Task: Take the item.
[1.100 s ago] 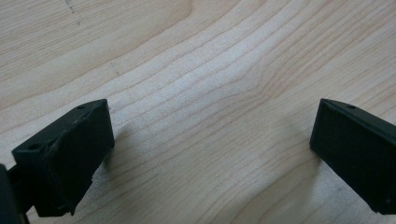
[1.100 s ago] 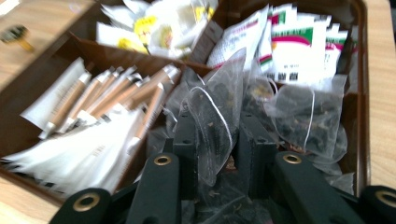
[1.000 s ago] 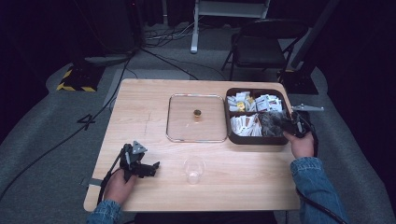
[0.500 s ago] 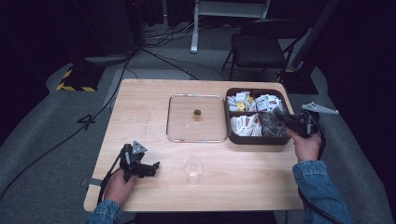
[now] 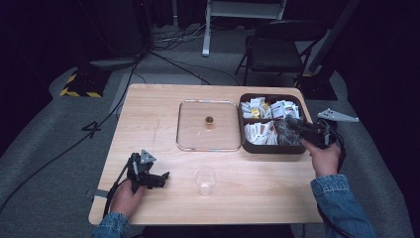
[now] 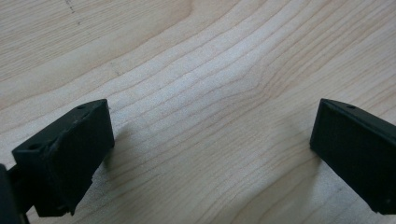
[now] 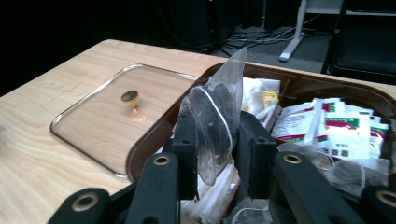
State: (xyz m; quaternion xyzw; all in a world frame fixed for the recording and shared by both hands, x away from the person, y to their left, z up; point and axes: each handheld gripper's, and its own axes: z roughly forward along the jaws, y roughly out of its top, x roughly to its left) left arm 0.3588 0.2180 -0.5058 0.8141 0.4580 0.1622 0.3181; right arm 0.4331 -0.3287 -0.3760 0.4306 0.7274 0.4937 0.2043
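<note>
- While the right tool (image 7: pixel 212 154) grips a clear tea bag (image 7: pixel 215 122) between its jaws, that bag stands upright over the near end of the brown tray (image 7: pixel 299 86), its pointed top above the jaw tips and its dark contents showing through the film.
- In the high view the right tool (image 5: pixel 293 125) sits over the tray's near right corner (image 5: pixel 271 148), so the bag is barely lifted clear of the other sachets (image 5: pixel 270 110).
- The clear plastic cup (image 5: pixel 205 180) stands on the bench (image 5: pixel 148 114) toward the person and to the left of the tray, about midway between the two hands; if the bag is meant for it, the carry runs leftward and back toward the person.
- The bag's long axis runs up and down, which would suit a straight drop into the cup's mouth.
- The left tool (image 5: pixel 161 178) rests on the bench near the front left, jaws spread wide and empty; it lies just left of the cup and is the nearer one to steady it.
- The glass lid (image 5: pixel 208 125) with its brass knob (image 5: pixel 209 120) lies flat beside the tray, outside that path.
</note>
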